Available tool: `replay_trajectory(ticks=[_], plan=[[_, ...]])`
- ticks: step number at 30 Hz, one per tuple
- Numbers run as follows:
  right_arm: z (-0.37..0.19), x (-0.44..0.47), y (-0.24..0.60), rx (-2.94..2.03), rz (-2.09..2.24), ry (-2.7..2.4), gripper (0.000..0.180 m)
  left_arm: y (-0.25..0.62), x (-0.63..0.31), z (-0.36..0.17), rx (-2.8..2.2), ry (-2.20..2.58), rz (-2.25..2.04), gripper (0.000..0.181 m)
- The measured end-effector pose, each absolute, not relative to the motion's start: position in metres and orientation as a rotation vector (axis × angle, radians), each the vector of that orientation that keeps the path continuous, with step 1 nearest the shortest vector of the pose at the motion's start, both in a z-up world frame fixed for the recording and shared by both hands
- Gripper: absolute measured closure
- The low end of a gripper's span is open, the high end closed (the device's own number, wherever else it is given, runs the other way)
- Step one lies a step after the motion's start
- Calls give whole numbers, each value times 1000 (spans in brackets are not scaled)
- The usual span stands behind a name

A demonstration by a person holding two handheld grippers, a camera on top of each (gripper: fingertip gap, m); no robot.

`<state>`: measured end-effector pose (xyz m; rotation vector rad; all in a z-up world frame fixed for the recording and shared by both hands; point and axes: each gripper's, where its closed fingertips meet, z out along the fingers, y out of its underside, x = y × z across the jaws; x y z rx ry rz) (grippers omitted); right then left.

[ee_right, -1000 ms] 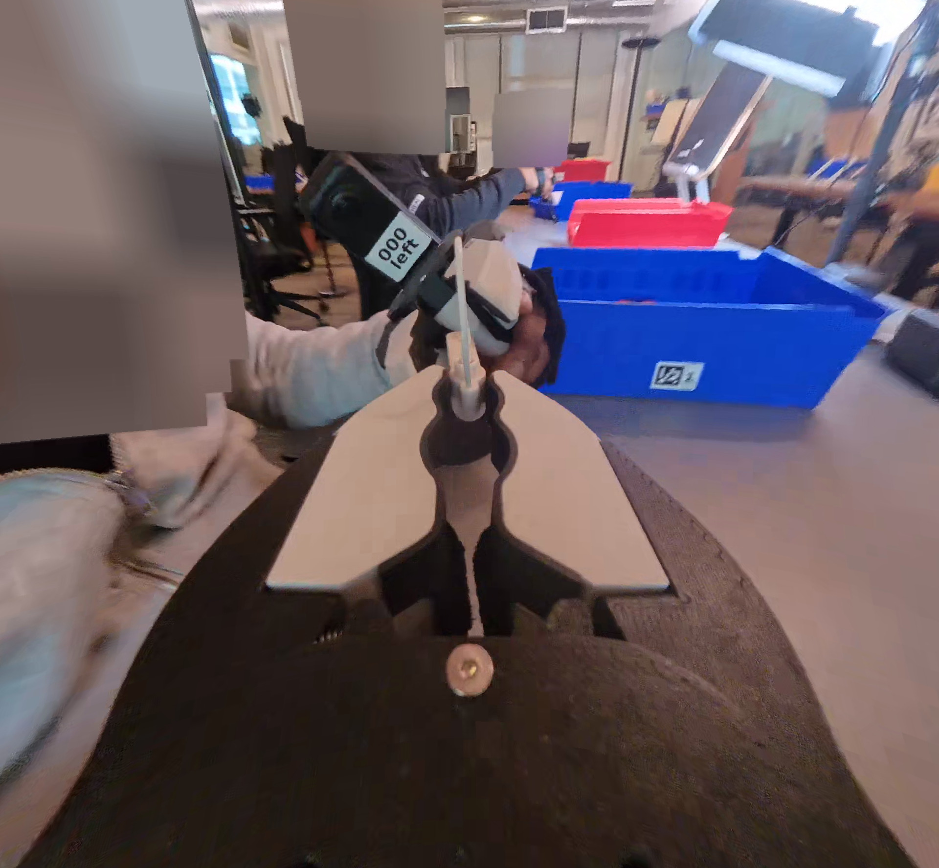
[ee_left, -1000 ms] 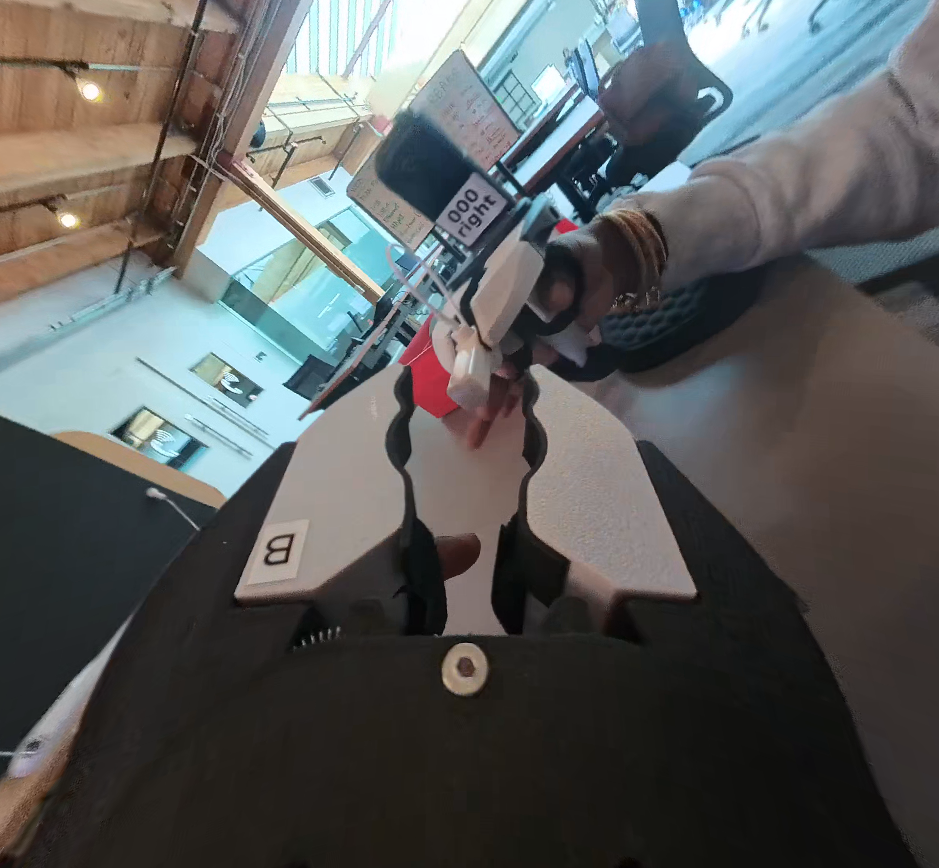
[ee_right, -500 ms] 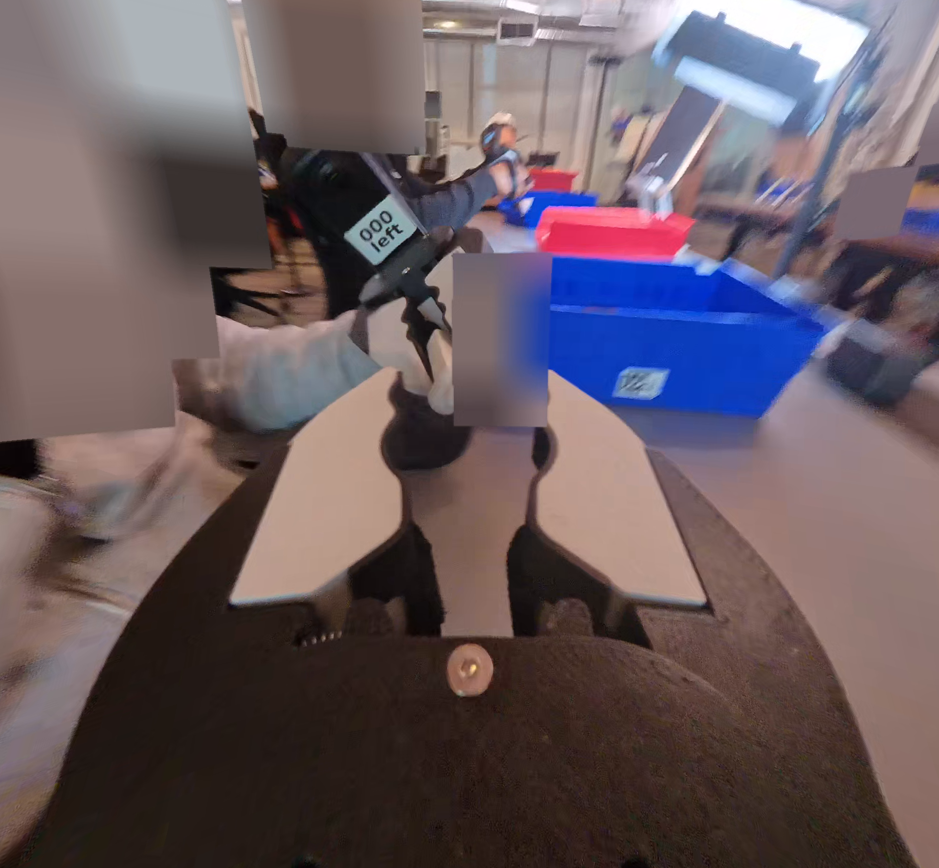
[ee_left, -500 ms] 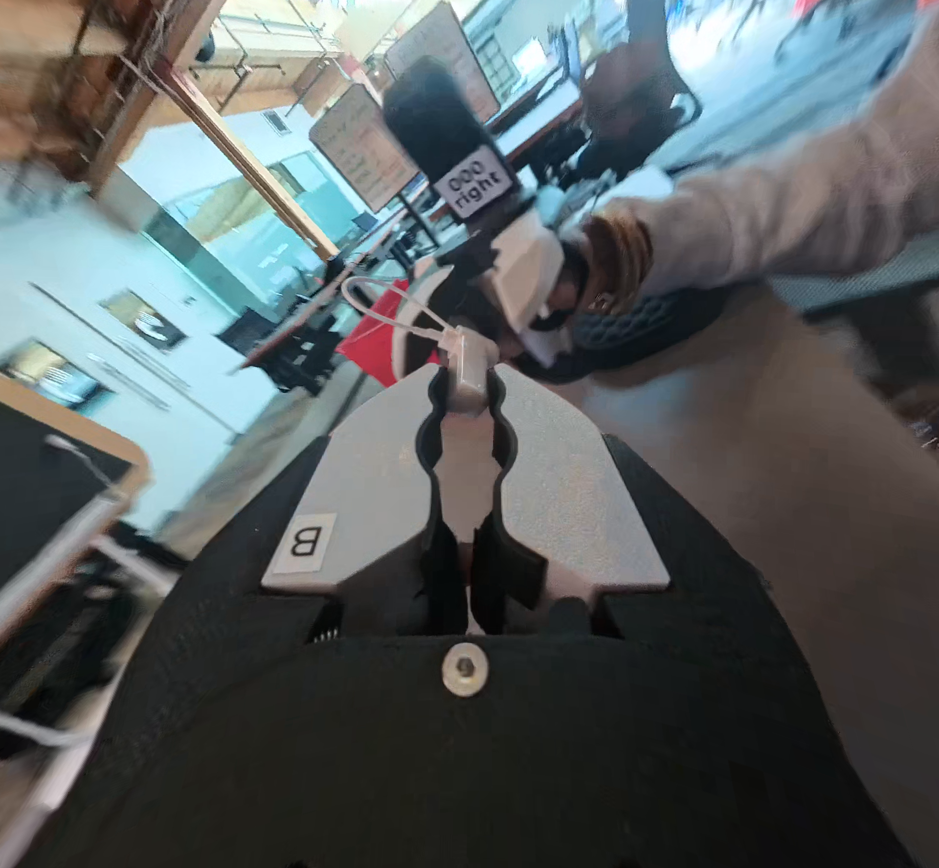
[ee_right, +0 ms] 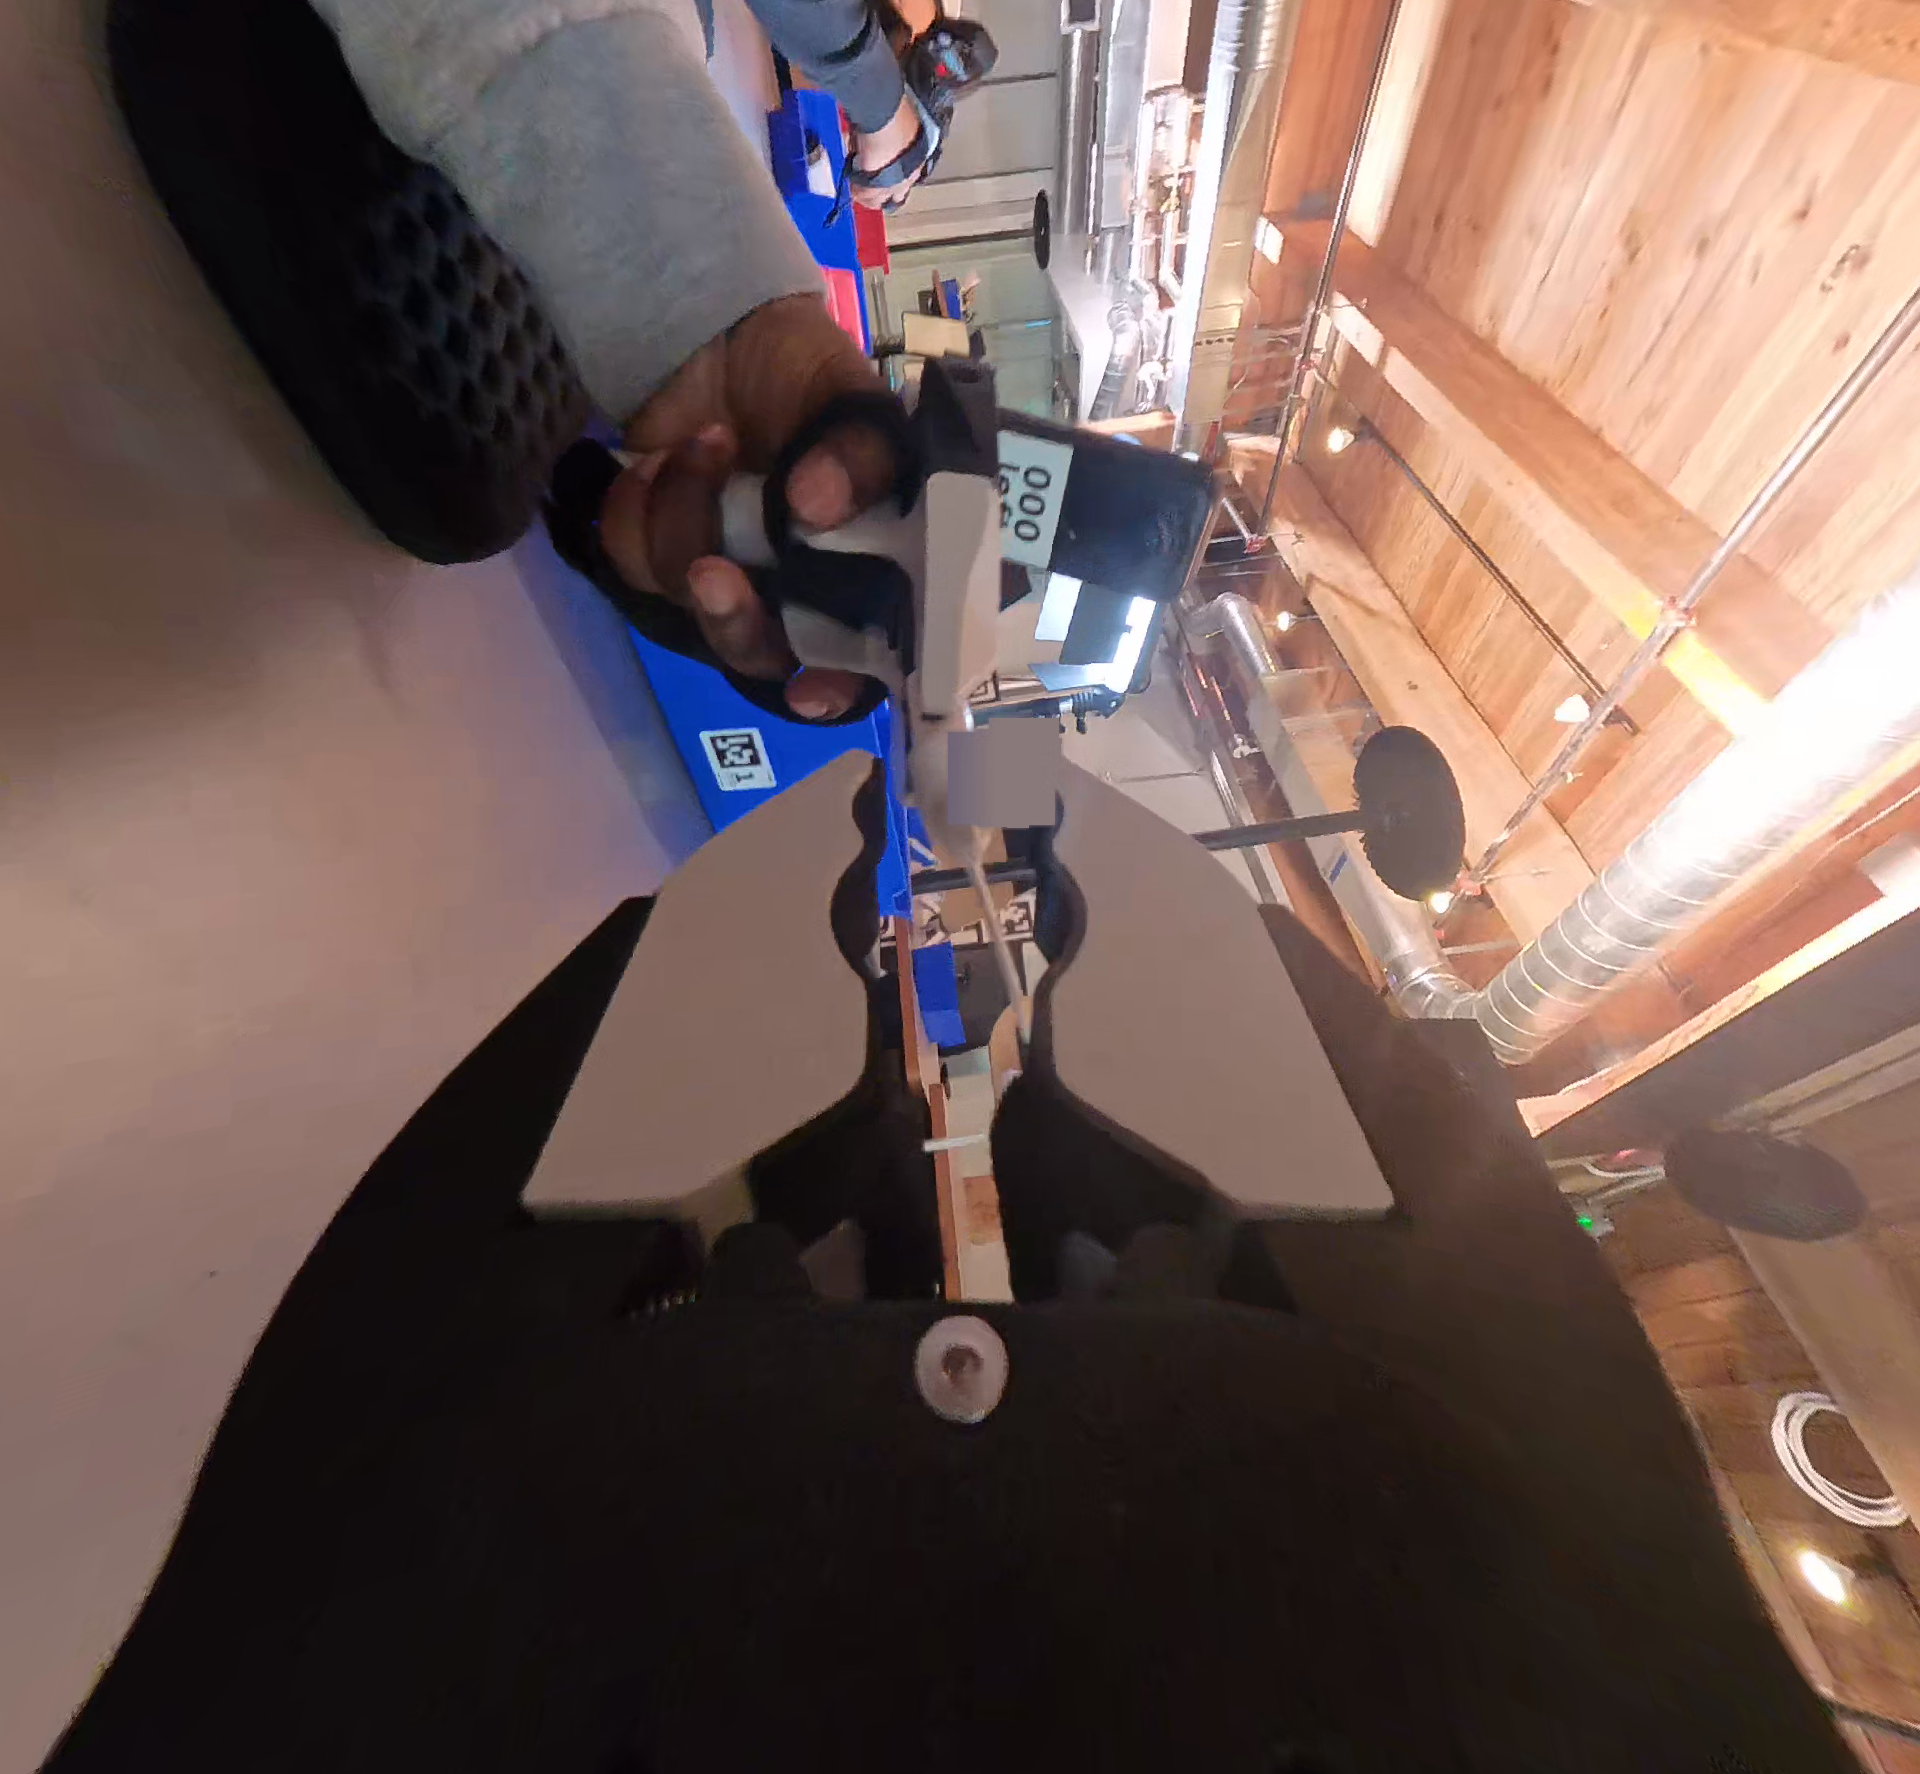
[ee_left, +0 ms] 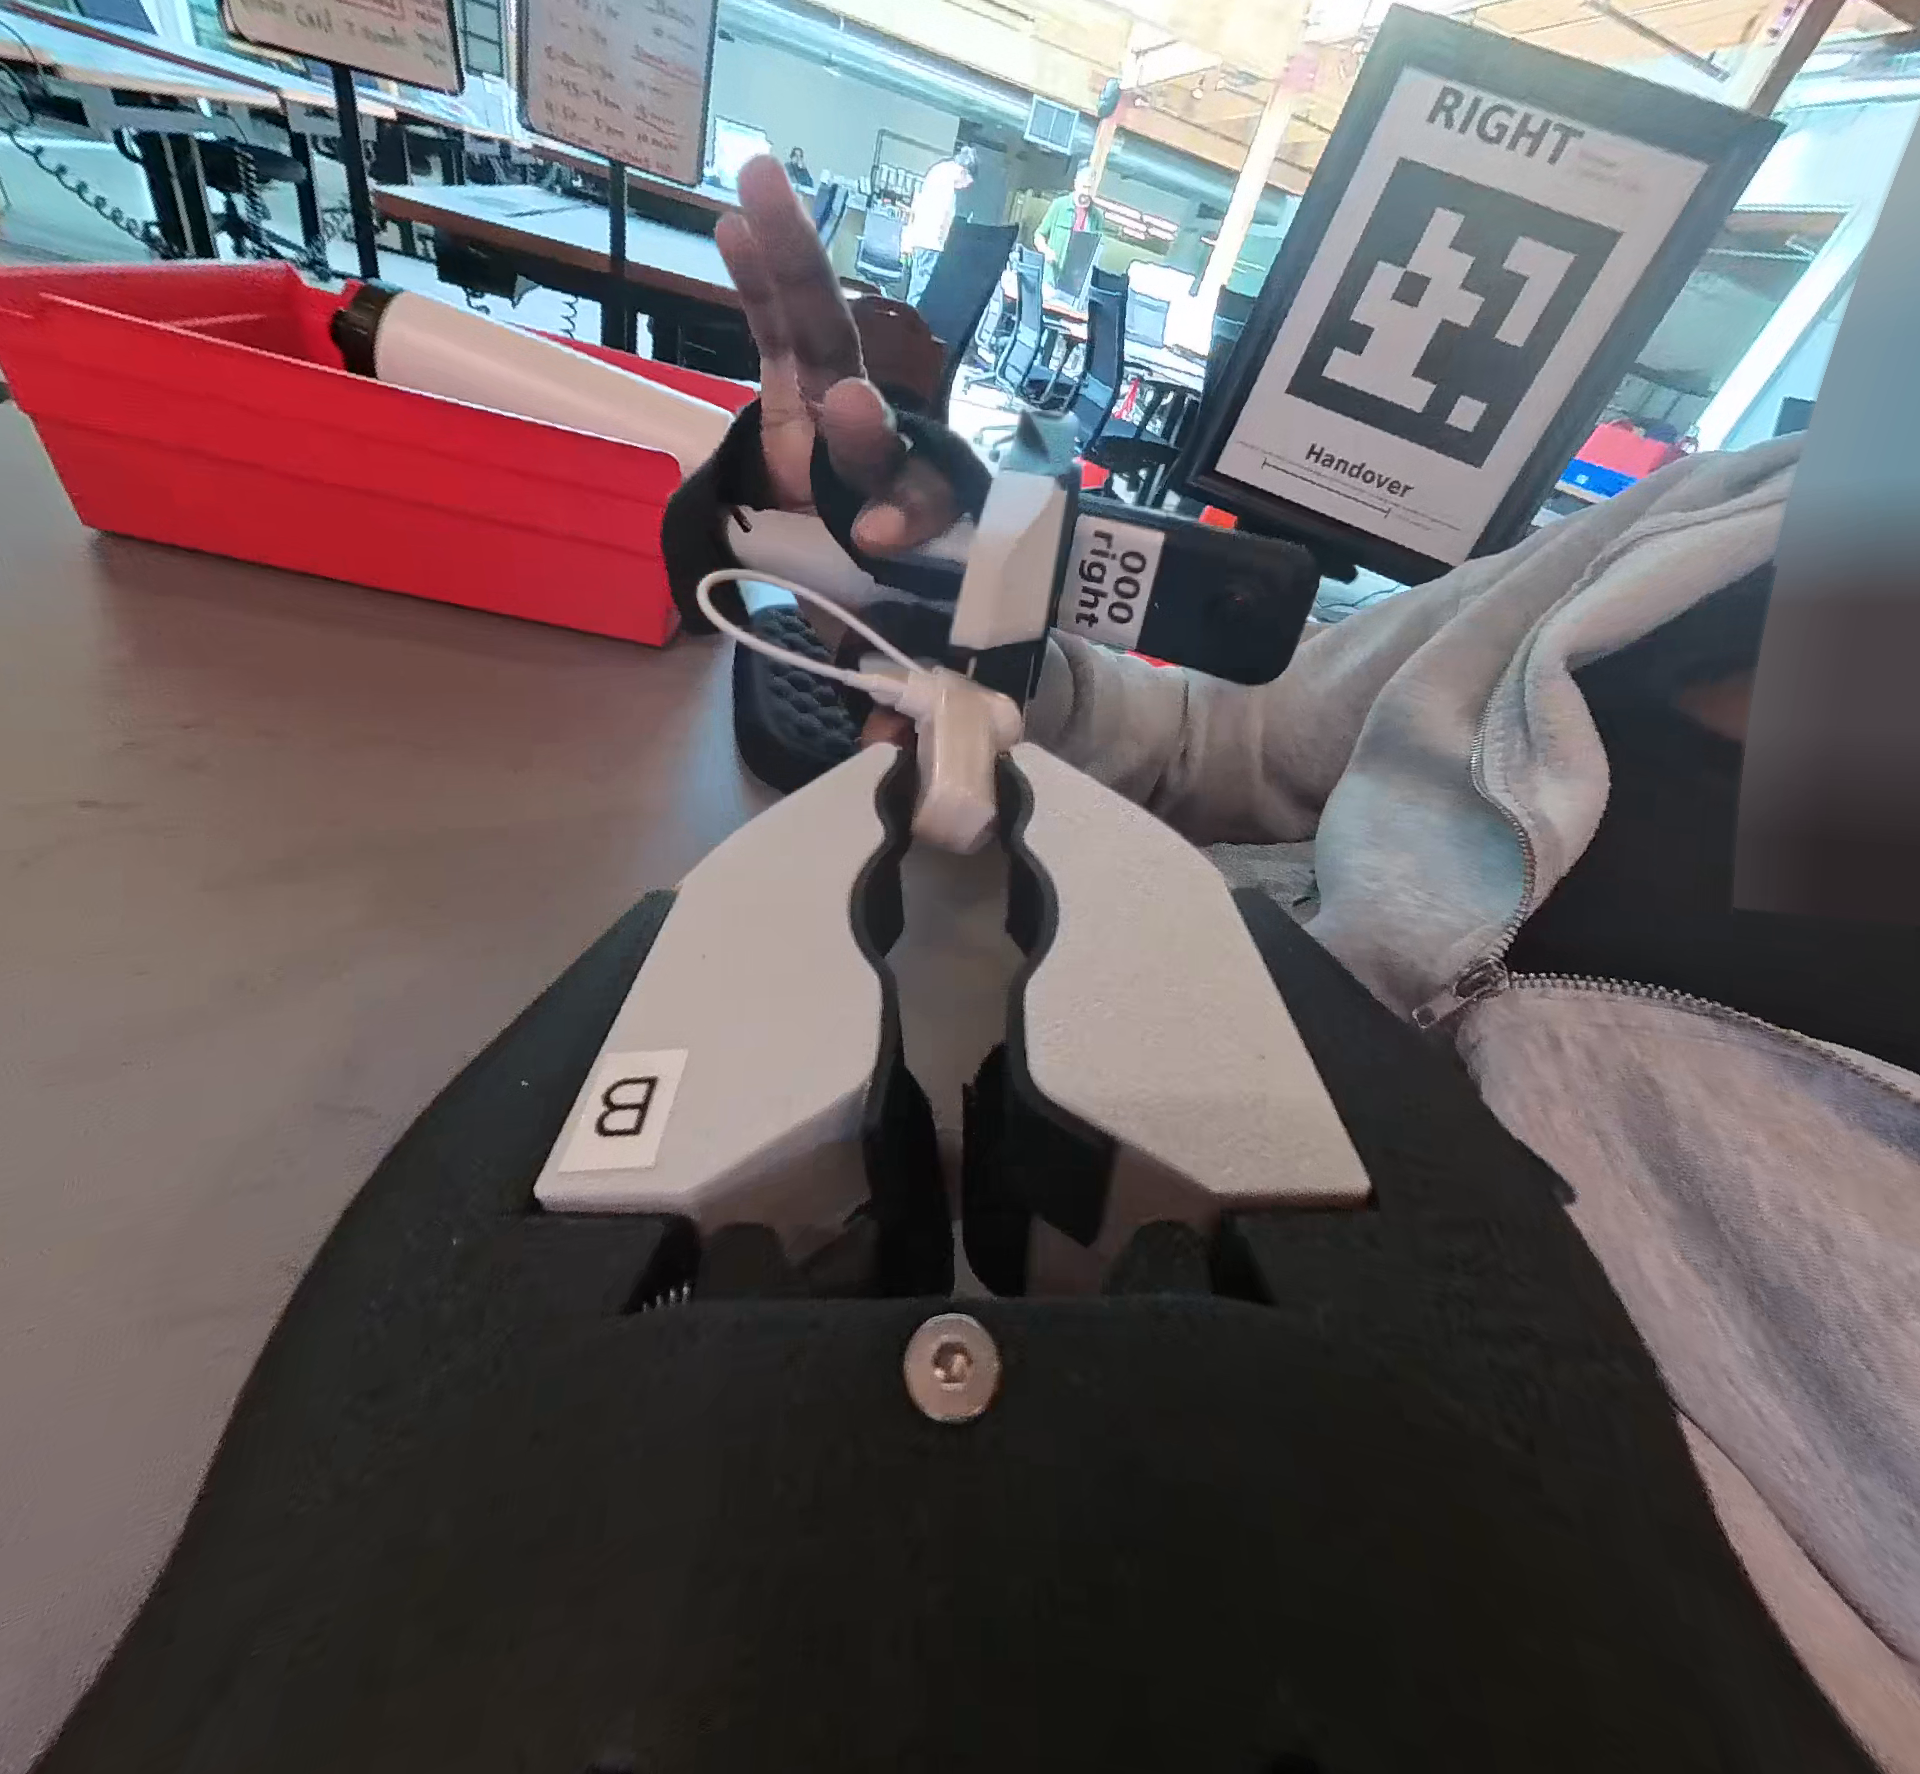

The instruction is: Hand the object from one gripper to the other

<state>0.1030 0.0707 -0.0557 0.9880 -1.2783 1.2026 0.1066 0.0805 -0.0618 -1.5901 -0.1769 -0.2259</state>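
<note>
Between left gripper jaws now: white object; right gripper released.

In the left wrist view the left tongs sit low and central over the tabletop, with the small object between their tips; the right tongs lie just behind it; a bin rests on the tabletop to the far left, a cylinder inside it; a framed sign stands behind on the right; two boards on stands rise farther back.
</note>
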Motion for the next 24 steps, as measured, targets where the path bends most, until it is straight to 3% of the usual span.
replay_trajectory(ticks=[7,10,11,14,17,24], plan=[[-57,106,69,979,1238,-1336,166,83,108,-60,-1569,-161,-223,166],[-46,98,72,795,1498,-1531,166,81,97,-47,-1511,-80,96,131],[-43,92,73,699,1619,-1632,166,79,91,-45,-1511,-26,288,128],[-40,83,76,328,2089,-2020,166,75,86,-35,-1485,194,816,128],[-40,83,81,10,2462,-2337,167,81,87,-44,-1536,258,879,133],[-54,92,80,-176,2558,-2657,167,87,90,-56,-1600,391,993,151]])
